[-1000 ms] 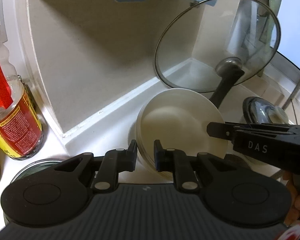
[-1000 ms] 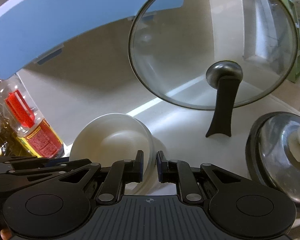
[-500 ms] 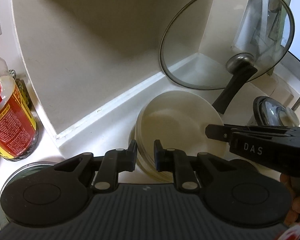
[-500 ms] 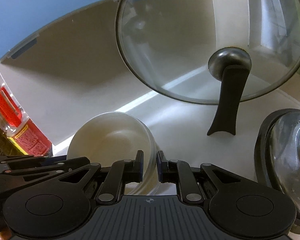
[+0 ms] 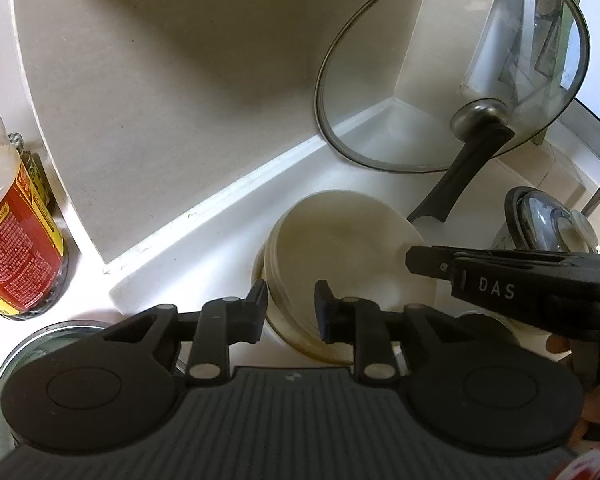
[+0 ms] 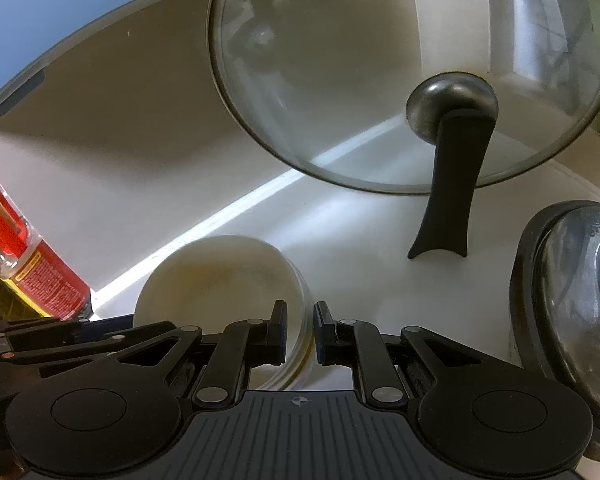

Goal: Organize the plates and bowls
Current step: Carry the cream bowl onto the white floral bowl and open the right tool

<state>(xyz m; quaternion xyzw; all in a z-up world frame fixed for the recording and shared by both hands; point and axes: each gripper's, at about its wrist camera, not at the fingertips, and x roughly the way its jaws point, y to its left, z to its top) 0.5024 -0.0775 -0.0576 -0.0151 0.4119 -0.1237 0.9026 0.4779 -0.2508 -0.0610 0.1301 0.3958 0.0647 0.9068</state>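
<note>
A stack of white plates [image 5: 340, 248] sits low on the white counter by the wall, tilted toward me. My left gripper [image 5: 291, 306] straddles its near rim. Its jaws are opening, and the rim stands between the pads without being pressed. Across the stack, my right gripper [image 5: 414, 260] comes in from the right side. In the right wrist view the right gripper [image 6: 301, 320] is shut on the stack of white plates [image 6: 220, 280] at its right rim. Whether the stack's underside rests flat on the counter is hidden.
A glass lid [image 5: 452, 80] with a black handle leans against the corner wall behind the plates. A steel pot lid [image 5: 548, 220] lies to the right, an oil bottle [image 5: 16, 240] stands to the left, and a round metal lid [image 5: 40, 344] is under my left gripper.
The left jaws have spread wider around the plate rim. Both views have dipped a little, so the blue hood has left the left wrist view. The right grip is unchanged.
</note>
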